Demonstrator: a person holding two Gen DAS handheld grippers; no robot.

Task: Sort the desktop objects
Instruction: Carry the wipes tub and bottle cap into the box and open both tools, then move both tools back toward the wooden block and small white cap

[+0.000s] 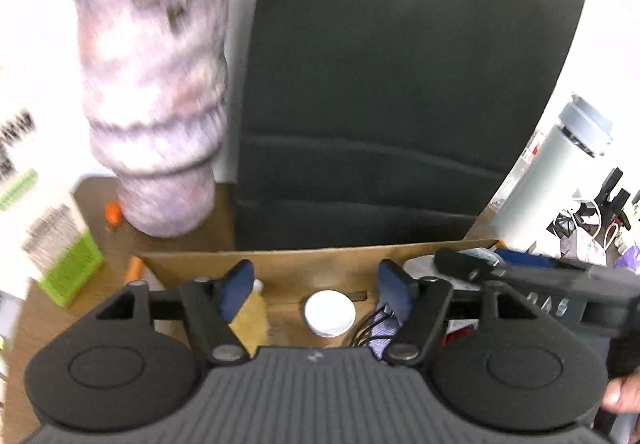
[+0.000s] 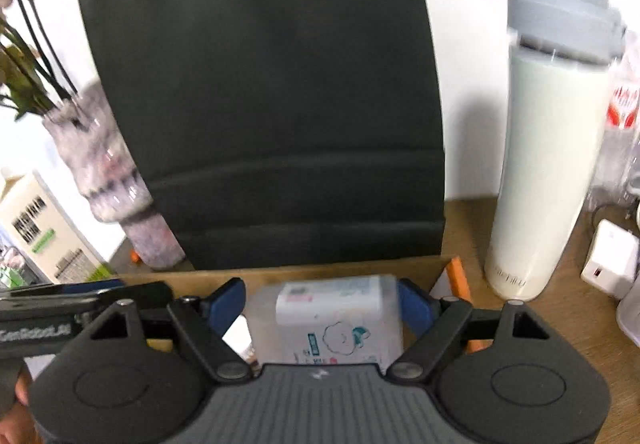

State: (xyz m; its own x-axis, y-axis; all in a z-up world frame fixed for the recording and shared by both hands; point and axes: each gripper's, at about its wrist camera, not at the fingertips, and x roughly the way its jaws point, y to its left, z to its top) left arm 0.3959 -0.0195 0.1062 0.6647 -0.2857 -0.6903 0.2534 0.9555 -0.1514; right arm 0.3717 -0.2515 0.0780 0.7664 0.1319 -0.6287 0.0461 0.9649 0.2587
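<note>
Left tongs [image 1: 316, 290]: blue pads spread wide over an open cardboard box [image 1: 320, 260], nothing gripped; a white round lid [image 1: 330, 313] is seen in the gap below them, untouched, with dark cords [image 1: 370, 328] just to its right over a patterned cloth. Right tongs [image 2: 322, 306]: pads likewise spread wide, with a tissue pack [image 2: 332, 318] seen between them in the same box [image 2: 320, 269]; whether the pads press on the pack cannot be told, since a narrow margin seems to show at each side. Tissue pack: pale plastic wrap, label on top, a cartoon print on the near face, lying inside the box toward its right end. Box: brown, set on a wooden surface [image 2: 568, 308], its far wall just in front of a dark bag [image 2: 272, 92] that stands upright against a white wall. Vase [image 1: 154, 112]: mottled lilac and white, ribbed, upright to the left of the bag, dark stems and leaves rising from it; blurred. Carton [image 1: 52, 228]: white and green, printed, left of the vase. Orange items [image 1: 114, 213]: small, at the foot of the vase, kind not discernible. Bottle [image 2: 548, 148]: tall, pale, grey cap, upright to the right of the box and apart from it. Charger [image 2: 610, 258]: white, on the surface right of the bottle. A fingertip [image 1: 618, 398] is visible at the right edge of the left wrist view.
</note>
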